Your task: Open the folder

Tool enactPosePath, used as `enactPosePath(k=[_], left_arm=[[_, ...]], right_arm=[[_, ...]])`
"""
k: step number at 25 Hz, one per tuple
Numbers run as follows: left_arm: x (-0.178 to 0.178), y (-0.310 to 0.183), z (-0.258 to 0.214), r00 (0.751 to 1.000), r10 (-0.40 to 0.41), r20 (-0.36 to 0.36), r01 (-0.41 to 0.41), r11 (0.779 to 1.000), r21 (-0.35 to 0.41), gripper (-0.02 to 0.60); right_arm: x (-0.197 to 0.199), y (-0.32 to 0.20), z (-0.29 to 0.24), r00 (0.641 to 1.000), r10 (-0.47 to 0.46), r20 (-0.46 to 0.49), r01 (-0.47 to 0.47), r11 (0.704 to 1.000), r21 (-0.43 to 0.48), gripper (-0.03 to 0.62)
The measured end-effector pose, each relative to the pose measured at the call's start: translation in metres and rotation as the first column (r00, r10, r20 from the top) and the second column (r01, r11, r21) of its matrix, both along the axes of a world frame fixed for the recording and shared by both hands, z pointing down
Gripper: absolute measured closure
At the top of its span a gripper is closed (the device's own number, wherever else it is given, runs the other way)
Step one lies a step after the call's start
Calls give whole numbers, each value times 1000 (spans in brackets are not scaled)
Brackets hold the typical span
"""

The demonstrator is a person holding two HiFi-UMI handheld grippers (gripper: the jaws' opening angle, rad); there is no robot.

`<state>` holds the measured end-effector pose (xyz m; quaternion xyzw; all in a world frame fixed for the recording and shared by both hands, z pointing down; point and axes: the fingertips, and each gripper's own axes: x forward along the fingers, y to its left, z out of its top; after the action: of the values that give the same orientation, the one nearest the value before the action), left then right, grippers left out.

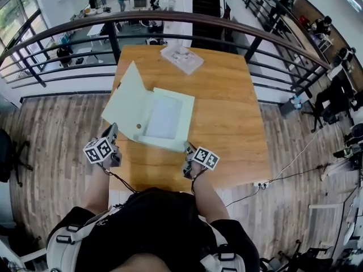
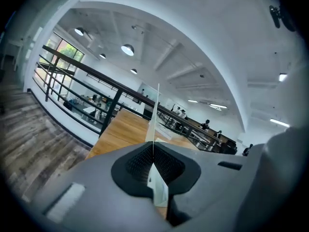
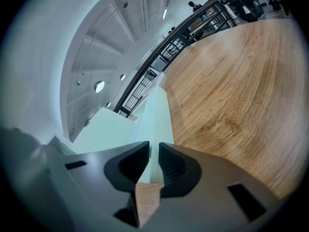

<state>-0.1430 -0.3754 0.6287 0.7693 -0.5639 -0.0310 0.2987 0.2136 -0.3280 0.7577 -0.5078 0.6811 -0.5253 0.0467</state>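
A pale green folder (image 1: 164, 118) lies open on the wooden table (image 1: 232, 112), its cover (image 1: 127, 92) lifted and swung out to the left. My left gripper (image 1: 112, 131) is shut on the cover's near edge. In the left gripper view that cover (image 2: 156, 110) runs edge-on as a thin upright sheet out of the shut left gripper (image 2: 153, 162). My right gripper (image 1: 187, 148) sits at the base's near right corner. In the right gripper view the base's edge (image 3: 158, 120) passes through the narrow gap of the right gripper (image 3: 154, 162), which is shut on it.
A clear-wrapped white packet (image 1: 181, 58) lies at the table's far end. A dark curved railing (image 1: 170, 17) stands just beyond it, with a drop to a lower floor behind. The table's left edge (image 1: 115, 95) lies under the raised cover. A power strip (image 1: 261, 183) lies on the floor at right.
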Motion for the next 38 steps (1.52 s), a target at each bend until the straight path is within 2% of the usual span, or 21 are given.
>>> enactPosePath(k=[4,7,11,13,17,22,25,29,34,38], left_arm=[[-34,-5,27,990,-134,34,136,987,-80,577],[-58,-4,54,972,-215,99,230,958,-172,575],[-80,-2,81,949,-268,165,304,919,-253,563],[-87,-4,91,937,-268,225,326,902,-282,554],[-95,-10,110,896,-213,389,353,874,-333,516],[-104,-12,130,873,-174,456,370,845,-385,491],[-107,-12,134,874,-163,458,365,843,-395,476],[-109,-12,132,891,-189,412,357,852,-382,469],[-107,-9,119,905,-207,371,341,875,-344,469],[-103,-4,95,905,-212,368,324,906,-274,469]], right_arm=[[1,-1,0,1000,5,-24,-5,1000,1,528],[2,-2,0,999,5,-47,-5,1000,2,528],[2,0,-2,997,5,-75,-5,1000,1,528],[2,0,-3,996,6,-87,-6,1000,2,528],[3,-1,-4,994,8,-109,-8,1000,-2,528],[2,-1,-5,991,6,-137,-6,1000,-4,528],[1,-1,-5,987,3,-159,-5,1000,-8,528],[1,-2,-5,980,-8,-198,6,1000,-10,527],[2,0,-4,975,-15,-221,11,1000,-18,526],[1,-1,-7,957,-39,-287,33,999,-28,523]])
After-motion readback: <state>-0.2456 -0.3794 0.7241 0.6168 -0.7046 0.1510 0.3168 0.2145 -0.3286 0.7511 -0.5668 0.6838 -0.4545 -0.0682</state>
